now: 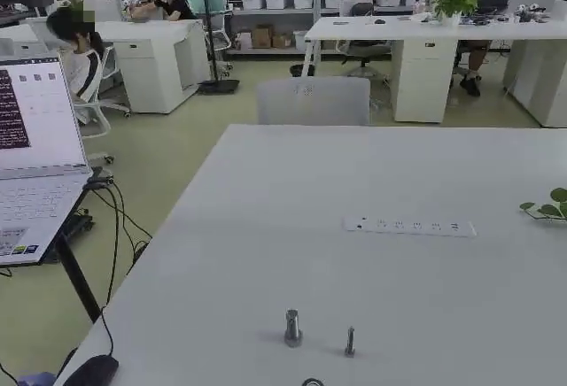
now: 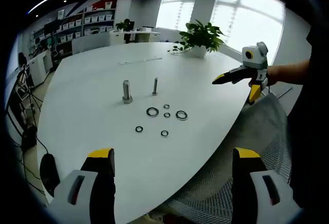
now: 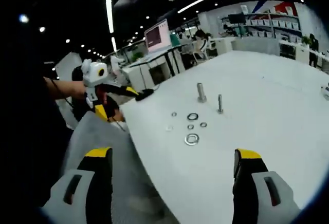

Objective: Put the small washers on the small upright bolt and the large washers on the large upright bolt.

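Hovering at the near edge of the counter [image 2: 92,75], left tongs [image 2: 172,157] and right tongs [image 3: 172,154] both gape wide, gripping nothing; the washers [image 2: 152,112] lie loose near the large bolt [image 2: 126,91] and small bolt [image 2: 155,86]

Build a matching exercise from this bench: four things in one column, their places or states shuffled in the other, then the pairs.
Things
1. large bolt
2. power strip
3. laptop
4. washers

Places or states
A. lying loose and flat, close in front of the two bolts
B. open with its screen lit, on a stand off the left side of the table
C. standing upright, left of the small bolt in the head view
D. lying flat farther up the table, beyond the bolts

Pairs: 1-C, 2-D, 3-B, 4-A
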